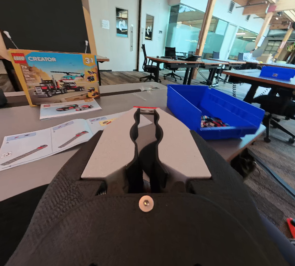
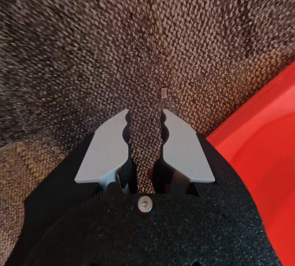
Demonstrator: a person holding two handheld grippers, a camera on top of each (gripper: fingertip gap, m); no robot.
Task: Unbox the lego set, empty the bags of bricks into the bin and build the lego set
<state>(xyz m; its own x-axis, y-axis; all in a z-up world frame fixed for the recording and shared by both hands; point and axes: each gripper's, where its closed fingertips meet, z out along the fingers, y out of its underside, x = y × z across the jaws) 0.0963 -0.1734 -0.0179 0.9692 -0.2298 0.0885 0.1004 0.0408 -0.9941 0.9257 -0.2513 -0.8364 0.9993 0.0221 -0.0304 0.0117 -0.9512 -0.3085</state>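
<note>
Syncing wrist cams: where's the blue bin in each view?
Left wrist view: blue bin on the table, right of the left tool, which grips a grey lego piece.
Right wrist view: not in it; the open right tool faces the floor.
Shared landmark: speckled carpet; possibly also the red object at right.

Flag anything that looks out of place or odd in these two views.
A tiny pale grille piece lies on the carpet, just ahead of the open right claw, far from the blue bin on the table. The left claw grips a grey-and-red plate assembly.
</note>
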